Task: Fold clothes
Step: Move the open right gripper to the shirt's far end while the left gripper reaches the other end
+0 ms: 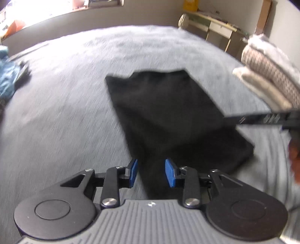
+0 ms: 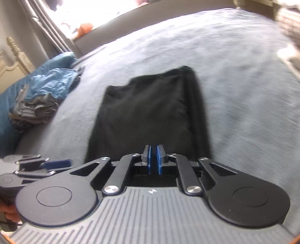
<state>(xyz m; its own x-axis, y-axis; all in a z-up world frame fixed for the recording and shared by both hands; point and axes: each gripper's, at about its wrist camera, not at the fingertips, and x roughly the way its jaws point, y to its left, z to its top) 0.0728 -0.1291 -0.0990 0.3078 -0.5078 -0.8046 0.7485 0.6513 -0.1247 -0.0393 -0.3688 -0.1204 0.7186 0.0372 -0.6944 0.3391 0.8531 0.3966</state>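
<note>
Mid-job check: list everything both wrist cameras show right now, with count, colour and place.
black garment: one, black, folded into a long strip, middle of the bed
bed cover: one, grey, under everything
folded stack: one pile, cream and patterned grey, far right on the bed
unfolded pile: one heap, blue and grey pieces, left edge of the bed
desk: one, pale wood, against the far wall
yellow item: one, on the desk, too cropped to identify
window: one, overexposed, behind the bed
left gripper: blue pads, open, over the garment's near end
right gripper: blue pads nearly together with a thin gap, nothing visible between them, over the near end
hand: one, right edge, holding the right gripper
</note>
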